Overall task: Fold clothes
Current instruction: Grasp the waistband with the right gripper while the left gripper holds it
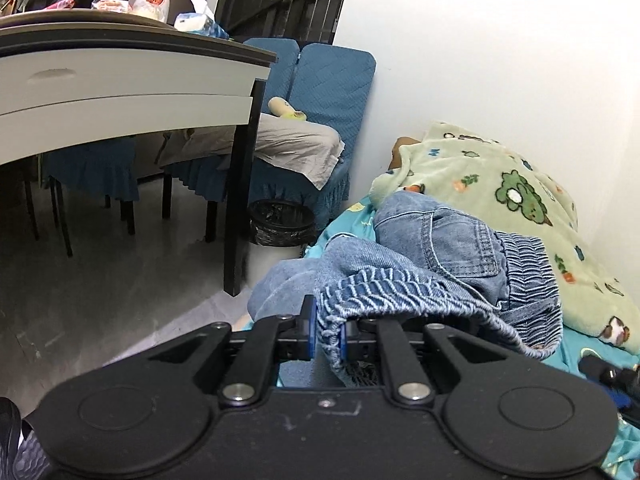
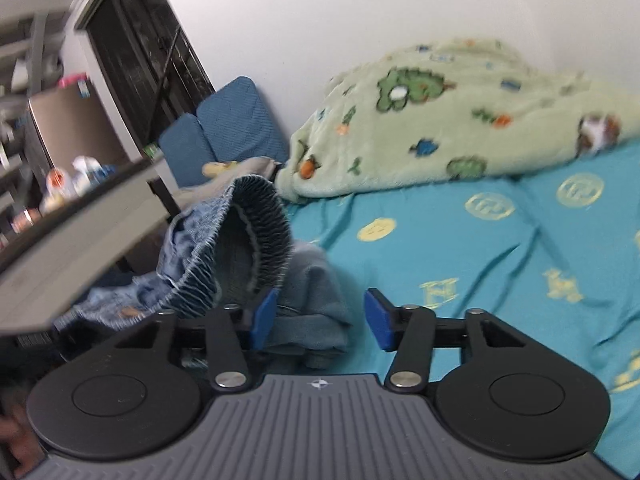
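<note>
Now left gripper (image 1: 328, 330) jaws pinching jeans (image 1: 432, 264) waistband (elastic edge), right gripper (image 2: 322, 316) jaws wide, bedsheet (image 2: 500, 248) beyond.

Your right wrist view was motion-blurred: table (image 2: 80, 236) edge smeared, bottles (image 2: 72, 184) on it unreadable. Jeans (image 1: 440, 264) hid sheet (image 1: 592, 356) beneath, and their lower part was lost behind left gripper (image 1: 328, 336) body. Blanket (image 1: 500, 200) covered brown object (image 1: 402, 148), identity unclear. Right gripper (image 1: 612, 376) was cut off at left view's edge. Shoe (image 1: 16, 448) was cropped at corner.
</note>
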